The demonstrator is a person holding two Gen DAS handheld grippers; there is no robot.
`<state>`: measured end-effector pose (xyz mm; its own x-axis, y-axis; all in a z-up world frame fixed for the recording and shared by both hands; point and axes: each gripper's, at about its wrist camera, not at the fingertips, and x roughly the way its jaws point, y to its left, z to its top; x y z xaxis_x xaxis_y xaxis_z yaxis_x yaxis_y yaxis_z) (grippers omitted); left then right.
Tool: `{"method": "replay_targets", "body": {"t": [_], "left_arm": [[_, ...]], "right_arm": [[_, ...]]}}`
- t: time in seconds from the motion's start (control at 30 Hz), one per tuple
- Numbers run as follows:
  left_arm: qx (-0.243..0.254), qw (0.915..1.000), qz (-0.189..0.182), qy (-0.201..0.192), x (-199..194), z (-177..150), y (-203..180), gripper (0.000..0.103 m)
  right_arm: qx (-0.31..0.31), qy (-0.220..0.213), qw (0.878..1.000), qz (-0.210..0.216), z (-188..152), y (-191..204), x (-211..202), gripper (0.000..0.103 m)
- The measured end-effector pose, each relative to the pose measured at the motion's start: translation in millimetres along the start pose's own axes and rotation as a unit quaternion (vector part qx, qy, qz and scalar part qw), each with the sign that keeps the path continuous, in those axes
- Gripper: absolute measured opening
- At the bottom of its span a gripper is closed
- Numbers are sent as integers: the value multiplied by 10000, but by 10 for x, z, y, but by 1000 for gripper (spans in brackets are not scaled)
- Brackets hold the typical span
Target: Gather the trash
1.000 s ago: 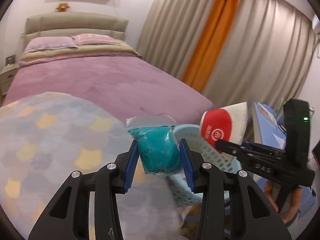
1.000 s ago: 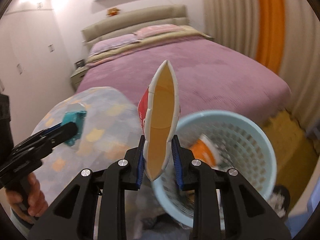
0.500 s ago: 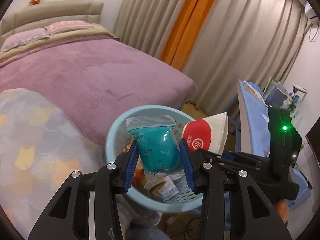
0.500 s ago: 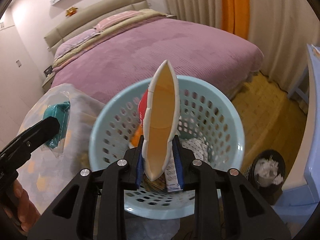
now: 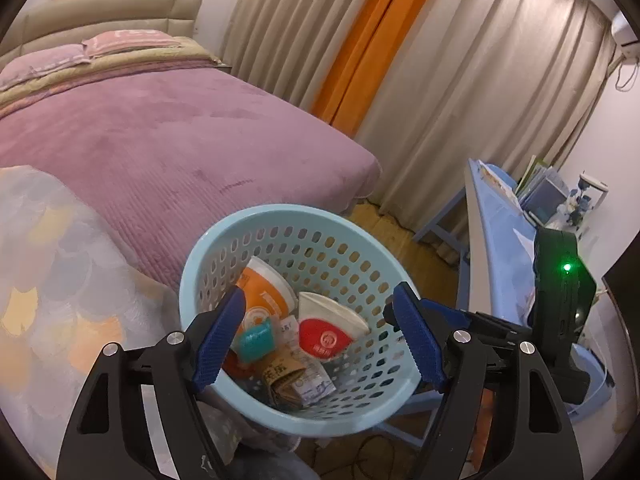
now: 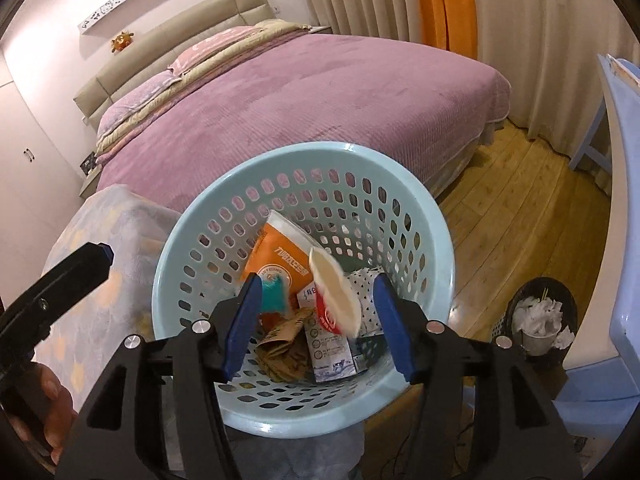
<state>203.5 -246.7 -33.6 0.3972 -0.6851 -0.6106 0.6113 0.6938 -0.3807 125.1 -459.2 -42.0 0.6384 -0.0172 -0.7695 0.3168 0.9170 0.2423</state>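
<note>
A light blue perforated basket point(image 5: 200, 268) point(image 6: 400, 184) holds the trash. Inside lie a teal bag point(image 5: 256, 339) point(image 6: 275, 294), a flattened red-and-white paper cup point(image 5: 328, 330) point(image 6: 334, 296), an orange cup point(image 5: 262, 294) point(image 6: 280, 258), brown paper point(image 5: 282, 376) and a carton point(image 6: 328, 350). My left gripper point(image 5: 320, 340) is open and empty above the basket. My right gripper point(image 6: 316, 320) is open and empty above it too; the red cup looks blurred, just below its jaws. The right gripper's body shows at the right of the left wrist view point(image 5: 560, 300).
A bed with a purple cover point(image 5: 160, 140) point(image 6: 320, 92) lies behind the basket. A patterned blanket point(image 5: 48, 280) point(image 6: 104, 232) is at the left. A blue desk point(image 5: 500, 232) stands right. A small black bin with tissues point(image 6: 540, 316) sits on the wooden floor point(image 6: 520, 220).
Both grippers have opened over the basket. The teal bag left the left gripper and the red-and-white cup left the right one; both now lie in the basket.
</note>
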Motion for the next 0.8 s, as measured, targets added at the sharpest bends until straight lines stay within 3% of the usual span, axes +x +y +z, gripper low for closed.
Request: {"method": "replay_targets", "body": {"t": [0.4, 0.8], "left_arm": [[333, 9956, 467, -738, -759, -131, -134, 82], [200, 9841, 1001, -1457, -1504, -488, -135, 89]], "right_arm": [[-457, -457, 9979, -52, -134, 348, -438, 54], [-823, -1198, 9894, -47, -489, 796, -901, 54]]}}
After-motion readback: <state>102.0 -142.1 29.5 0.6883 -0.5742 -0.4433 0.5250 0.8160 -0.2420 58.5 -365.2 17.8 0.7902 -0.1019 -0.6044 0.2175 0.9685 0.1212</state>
